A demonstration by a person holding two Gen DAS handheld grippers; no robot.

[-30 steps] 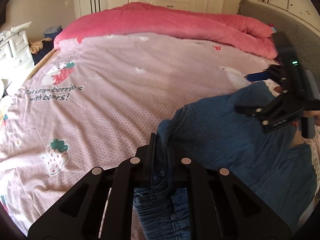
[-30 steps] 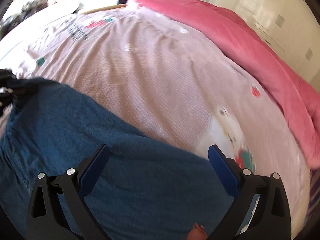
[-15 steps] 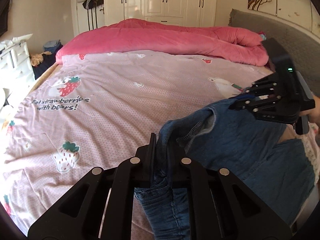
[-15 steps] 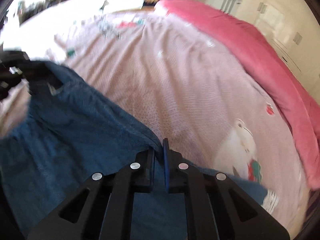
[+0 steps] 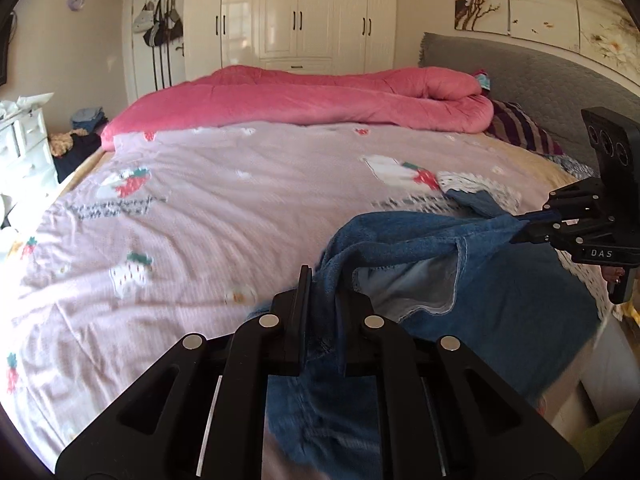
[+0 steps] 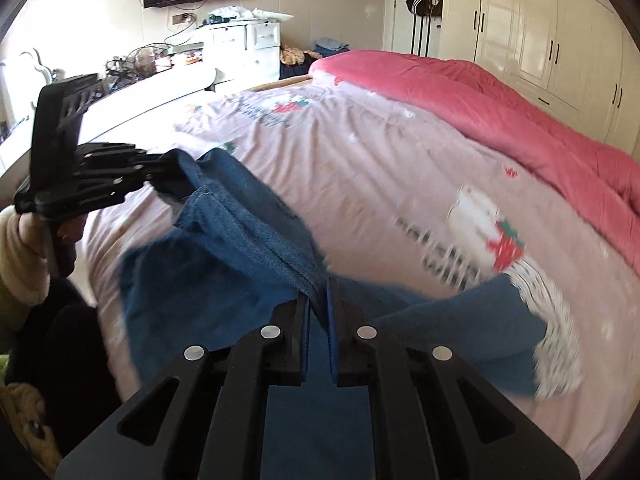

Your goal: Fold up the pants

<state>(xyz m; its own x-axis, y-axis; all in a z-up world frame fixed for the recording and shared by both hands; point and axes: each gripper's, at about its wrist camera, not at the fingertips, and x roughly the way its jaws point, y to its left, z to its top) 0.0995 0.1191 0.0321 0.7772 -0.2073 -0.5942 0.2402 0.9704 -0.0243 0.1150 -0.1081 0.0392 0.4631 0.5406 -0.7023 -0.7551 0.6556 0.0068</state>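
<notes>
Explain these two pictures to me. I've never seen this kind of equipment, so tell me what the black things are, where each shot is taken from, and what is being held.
No robot here: a person holds a black two-finger clamp in each hand, each carrying a wide-angle camera looking along its fingers.

In the left camera's picture, the left gripper fills the bottom edge, and the right gripper shows at the right. The other picture is the reverse, taken from the right gripper.

Both are shut on blue denim pants, lifting its edge between them above a bed sheet printed with strawberries. A pink quilt lies bunched at the bed's far side.
</notes>
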